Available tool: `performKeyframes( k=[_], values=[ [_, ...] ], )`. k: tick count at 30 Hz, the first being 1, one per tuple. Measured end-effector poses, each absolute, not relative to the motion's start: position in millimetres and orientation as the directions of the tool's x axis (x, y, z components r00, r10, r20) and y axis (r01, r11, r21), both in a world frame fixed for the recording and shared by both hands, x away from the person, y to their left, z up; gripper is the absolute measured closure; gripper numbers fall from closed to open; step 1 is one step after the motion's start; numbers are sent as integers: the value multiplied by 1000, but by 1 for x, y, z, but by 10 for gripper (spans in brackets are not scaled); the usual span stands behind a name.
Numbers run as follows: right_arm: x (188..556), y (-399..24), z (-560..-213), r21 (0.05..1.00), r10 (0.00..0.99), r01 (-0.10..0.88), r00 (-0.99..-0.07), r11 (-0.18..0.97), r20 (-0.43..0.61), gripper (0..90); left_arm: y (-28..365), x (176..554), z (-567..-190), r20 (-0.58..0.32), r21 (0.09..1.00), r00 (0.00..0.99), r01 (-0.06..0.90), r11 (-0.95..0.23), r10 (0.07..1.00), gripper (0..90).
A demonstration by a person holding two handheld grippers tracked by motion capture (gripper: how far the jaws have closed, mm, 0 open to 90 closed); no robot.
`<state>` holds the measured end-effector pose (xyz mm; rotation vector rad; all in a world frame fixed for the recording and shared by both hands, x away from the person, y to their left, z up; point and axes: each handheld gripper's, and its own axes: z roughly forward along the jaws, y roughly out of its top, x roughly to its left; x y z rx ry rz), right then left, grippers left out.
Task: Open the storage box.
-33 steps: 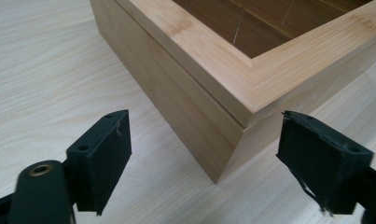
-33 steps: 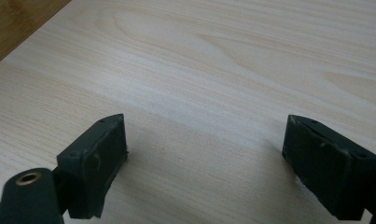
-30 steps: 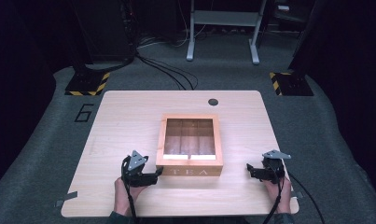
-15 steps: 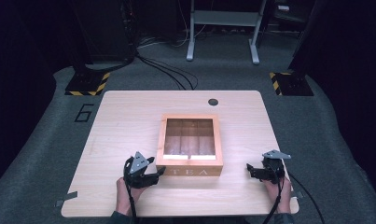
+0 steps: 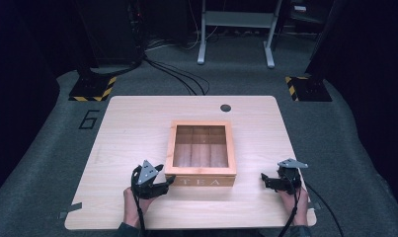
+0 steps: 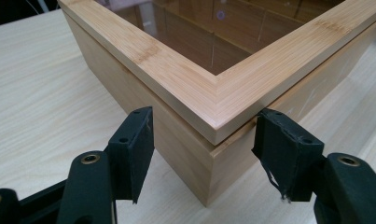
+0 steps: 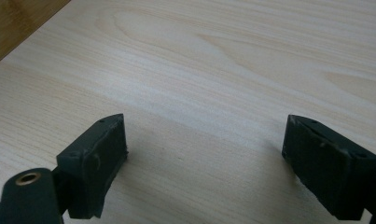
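Since the earlier frame the fingers of the left gripper [image 5: 168, 181] have been closing around the near-left corner of the tea box [image 5: 201, 153], while both hands have kept their places. In the left gripper view that corner [image 6: 213, 135] is seen between the two fingers [image 6: 132, 149], one beside each adjoining wall; a narrow gap appears at the left pad, and whether the right pad presses the wood cannot be told. The box sits at the middle of the tabletop [image 5: 137, 118], nearer the near edge, with its slightly longer axis running near to far and the front wall lettered "TEA" facing the near side. The windowed lid lies shut, and a thin seam between lid and body is shown in the left gripper view, which the high view is too coarse to resolve. The dividers inside are made out through the pane in the high view. The right gripper [image 5: 268, 180] is held well apart to the right of the box, its fingers [image 7: 94, 163] spread wide above bare wood with nothing between them.
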<state>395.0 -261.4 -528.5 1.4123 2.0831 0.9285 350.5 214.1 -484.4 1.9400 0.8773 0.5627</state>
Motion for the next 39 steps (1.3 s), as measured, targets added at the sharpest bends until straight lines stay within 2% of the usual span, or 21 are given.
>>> performKeyframes(
  k=[14,29,39],
  values=[
    [395,-261,-528,743,929,622,-371,247,1,132,210,354,-476,67,890,627,313,-330,776,362],
    [395,-261,-528,743,929,622,-371,247,1,132,204,362,-457,120,922,605,226,-314,787,368],
    [395,-261,-528,743,929,622,-371,247,2,132,205,370,-444,146,934,579,186,-305,802,445]
  ],
)
